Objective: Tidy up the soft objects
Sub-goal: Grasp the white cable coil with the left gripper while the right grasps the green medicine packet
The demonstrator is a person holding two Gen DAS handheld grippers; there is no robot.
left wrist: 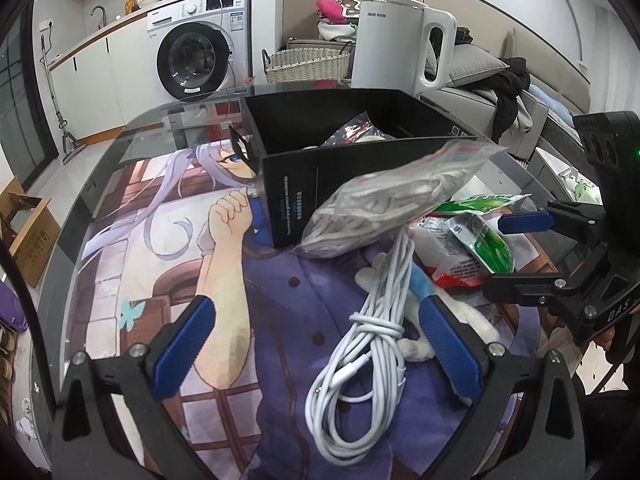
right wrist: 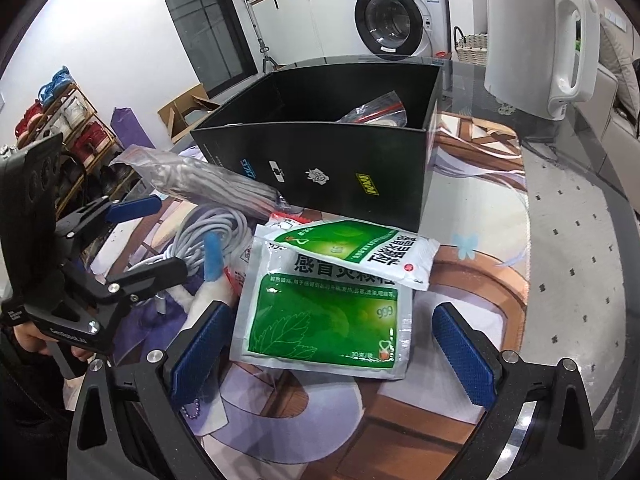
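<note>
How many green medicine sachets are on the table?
2: one large green sachet lies flat between the right gripper fingers; a second sachet overlaps its top edge, before the black box. Others may be hidden.

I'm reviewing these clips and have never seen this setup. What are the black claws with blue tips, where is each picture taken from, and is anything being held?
There is no robot: a person holds two handheld grippers, each with a fisheye camera looking along its blue-padded fingers. One picture comes from the left gripper, the other from the right gripper. Both are open and hold nothing.

On the glass table with an anime mat stands a black box containing a bagged item. Beside it lie a clear bag of grey cords, a coiled white cable, green medicine sachets, a white plush toy and a white kettle.
</note>
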